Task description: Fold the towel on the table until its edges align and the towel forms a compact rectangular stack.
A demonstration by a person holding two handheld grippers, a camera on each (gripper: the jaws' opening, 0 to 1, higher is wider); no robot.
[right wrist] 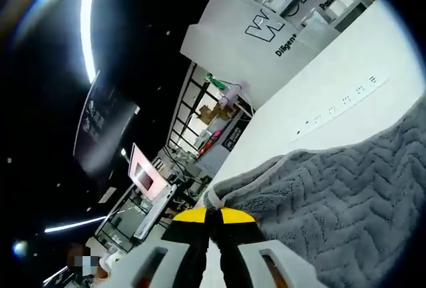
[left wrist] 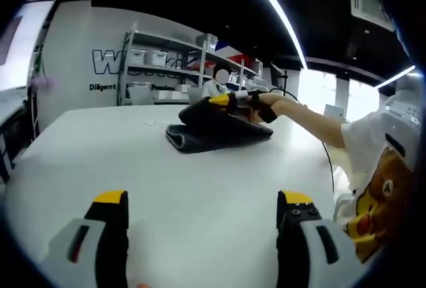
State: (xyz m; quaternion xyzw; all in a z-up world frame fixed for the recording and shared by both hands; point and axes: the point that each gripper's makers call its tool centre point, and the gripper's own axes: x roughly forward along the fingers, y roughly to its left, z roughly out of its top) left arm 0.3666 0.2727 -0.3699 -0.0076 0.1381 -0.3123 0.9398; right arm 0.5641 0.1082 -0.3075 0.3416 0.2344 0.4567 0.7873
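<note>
The right gripper point(left wrist: 234, 99) clamps the towel's point(left wrist: 216, 130) far edge, lifting it to fold; the left gripper point(left wrist: 203, 203) waits near, jaws apart.

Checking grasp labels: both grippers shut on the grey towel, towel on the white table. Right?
Not both. The left gripper is open over bare white table, apart from the grey towel, as the left gripper view shows. The right gripper is shut on the towel's edge.
</note>
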